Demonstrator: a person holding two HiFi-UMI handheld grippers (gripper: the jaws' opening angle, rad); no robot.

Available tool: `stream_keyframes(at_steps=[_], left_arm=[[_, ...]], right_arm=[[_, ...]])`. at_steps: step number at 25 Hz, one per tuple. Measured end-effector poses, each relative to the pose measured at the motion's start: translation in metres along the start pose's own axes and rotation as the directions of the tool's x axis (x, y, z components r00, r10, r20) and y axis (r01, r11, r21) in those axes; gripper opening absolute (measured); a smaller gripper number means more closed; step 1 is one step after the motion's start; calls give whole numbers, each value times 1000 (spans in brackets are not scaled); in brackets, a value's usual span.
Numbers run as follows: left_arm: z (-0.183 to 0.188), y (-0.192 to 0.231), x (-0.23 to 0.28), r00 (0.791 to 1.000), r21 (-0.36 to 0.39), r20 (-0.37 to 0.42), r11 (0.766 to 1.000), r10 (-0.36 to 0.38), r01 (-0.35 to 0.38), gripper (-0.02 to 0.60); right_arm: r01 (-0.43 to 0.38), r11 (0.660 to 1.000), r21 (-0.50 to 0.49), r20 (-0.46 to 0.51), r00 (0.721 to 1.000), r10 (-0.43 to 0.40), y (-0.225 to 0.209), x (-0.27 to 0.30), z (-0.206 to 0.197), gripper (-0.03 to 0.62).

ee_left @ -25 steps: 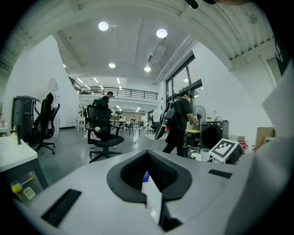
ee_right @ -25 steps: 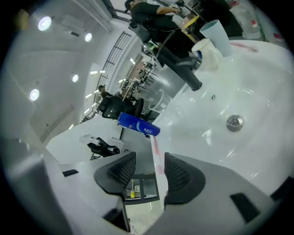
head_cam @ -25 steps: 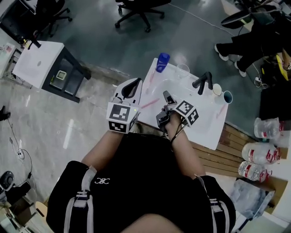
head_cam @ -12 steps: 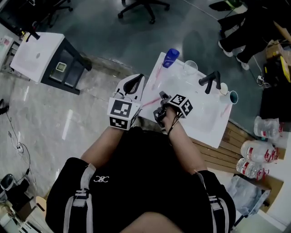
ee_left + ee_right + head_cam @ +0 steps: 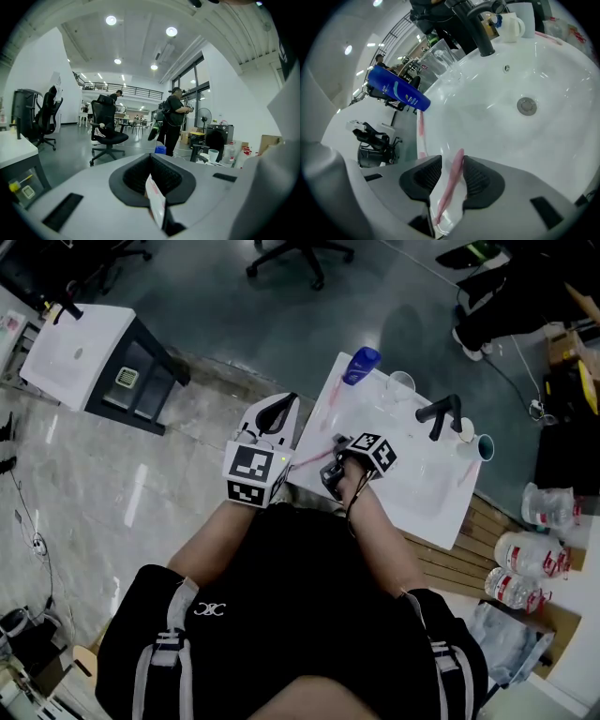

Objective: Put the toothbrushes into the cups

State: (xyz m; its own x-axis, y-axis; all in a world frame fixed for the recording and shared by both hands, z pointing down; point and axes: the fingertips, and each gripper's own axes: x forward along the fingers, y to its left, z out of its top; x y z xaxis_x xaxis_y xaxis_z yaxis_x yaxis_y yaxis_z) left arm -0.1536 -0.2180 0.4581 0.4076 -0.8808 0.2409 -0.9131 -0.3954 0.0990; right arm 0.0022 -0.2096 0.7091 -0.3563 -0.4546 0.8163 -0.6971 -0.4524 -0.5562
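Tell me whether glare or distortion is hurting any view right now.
Right gripper view: fisheye bends the white ceramic sink basin, glare streaks on it; pink plastic-wrapped toothbrush slightly soft. Left gripper view: ceiling lights flare, edges vignetted. Head view: dim but sharp.

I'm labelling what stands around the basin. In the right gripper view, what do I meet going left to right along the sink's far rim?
blue bottle → clear cup → black faucet → white cup
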Motion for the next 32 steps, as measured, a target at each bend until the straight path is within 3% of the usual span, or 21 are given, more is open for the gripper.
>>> stream_keyframes(at_steps=[3, 7, 20, 28, 32], left_arm=[[2, 2, 0, 1000, 1, 4, 1000, -5, 5, 14], [2, 3, 0, 1000, 2, 11, 1000, -19, 19, 14], [15, -27, 7, 995, 30, 37, 996, -89, 88, 14], [22, -45, 14, 991, 44, 48, 991, -126, 124, 14], [25, -52, 17, 989, 49, 56, 989, -140, 137, 14]], right_arm=[[34, 999, -15, 4, 999, -34, -5, 0, 2, 110], [12, 1000, -19, 15, 1000, -12, -2, -3, 1, 52], [-119, 977, -179, 146, 978, 146, 33, -58, 27, 40], [-158, 897, -412, 278, 916, 289, 75, -111, 51, 40], [-160, 847, -506, 355, 857, 374, 93, -139, 66, 40]])
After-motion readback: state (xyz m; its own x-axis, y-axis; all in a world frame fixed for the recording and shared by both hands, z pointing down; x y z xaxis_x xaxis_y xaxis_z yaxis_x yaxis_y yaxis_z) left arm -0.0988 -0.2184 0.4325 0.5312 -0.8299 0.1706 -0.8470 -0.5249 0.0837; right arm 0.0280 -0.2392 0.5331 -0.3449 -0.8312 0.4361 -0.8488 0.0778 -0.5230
